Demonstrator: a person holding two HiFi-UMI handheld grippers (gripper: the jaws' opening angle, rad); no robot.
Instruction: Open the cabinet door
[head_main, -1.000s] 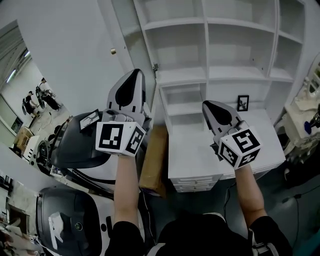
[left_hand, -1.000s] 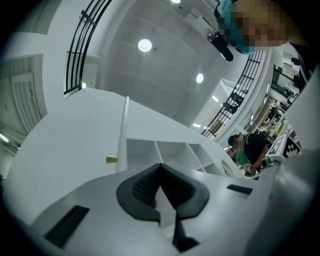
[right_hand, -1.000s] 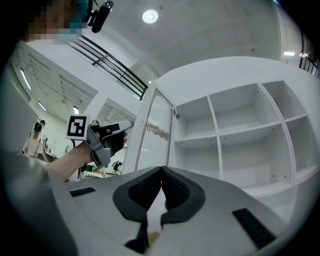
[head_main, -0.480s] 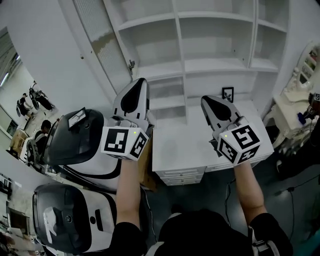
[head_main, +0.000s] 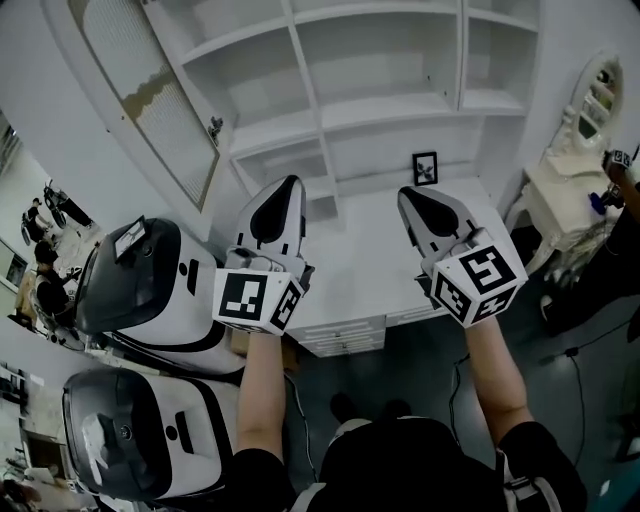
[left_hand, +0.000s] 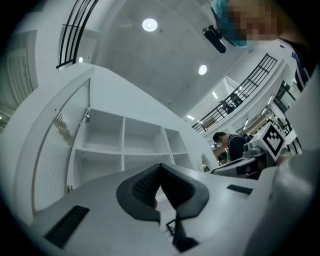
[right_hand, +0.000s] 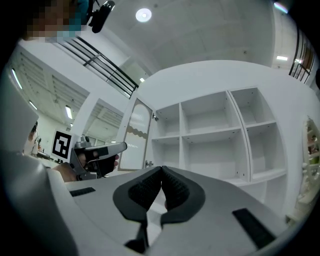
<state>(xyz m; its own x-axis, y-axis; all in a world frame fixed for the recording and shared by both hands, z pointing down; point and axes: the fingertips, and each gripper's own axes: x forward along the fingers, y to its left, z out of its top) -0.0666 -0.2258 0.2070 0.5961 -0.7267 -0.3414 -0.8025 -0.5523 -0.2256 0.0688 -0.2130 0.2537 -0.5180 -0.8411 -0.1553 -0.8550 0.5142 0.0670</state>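
The white cabinet (head_main: 390, 110) has bare open shelves. Its slatted door (head_main: 150, 95) with a wavy top panel stands swung out to the left on its hinges. My left gripper (head_main: 287, 190) hovers over the left end of the countertop (head_main: 360, 275), shut and empty, right of the door and apart from it. My right gripper (head_main: 410, 198) is shut with nothing in it, just below a small framed picture (head_main: 425, 167). In the left gripper view, the door (left_hand: 57, 145) is at the left of the shelves (left_hand: 125, 145). The right gripper view shows the door (right_hand: 132, 137) and my left gripper (right_hand: 97, 152).
Two white-and-black machines (head_main: 140, 280) (head_main: 120, 430) stand on the floor left of the cabinet. Drawers (head_main: 345, 335) sit under the countertop. A white dressing table with a mirror (head_main: 585, 110) is at the right. People stand far off at the left (head_main: 45, 265).
Both grippers have shifted right along the cabinet front and drawn back from the shelves; the left one has sunk a little. More of the open door now shows at the upper left.
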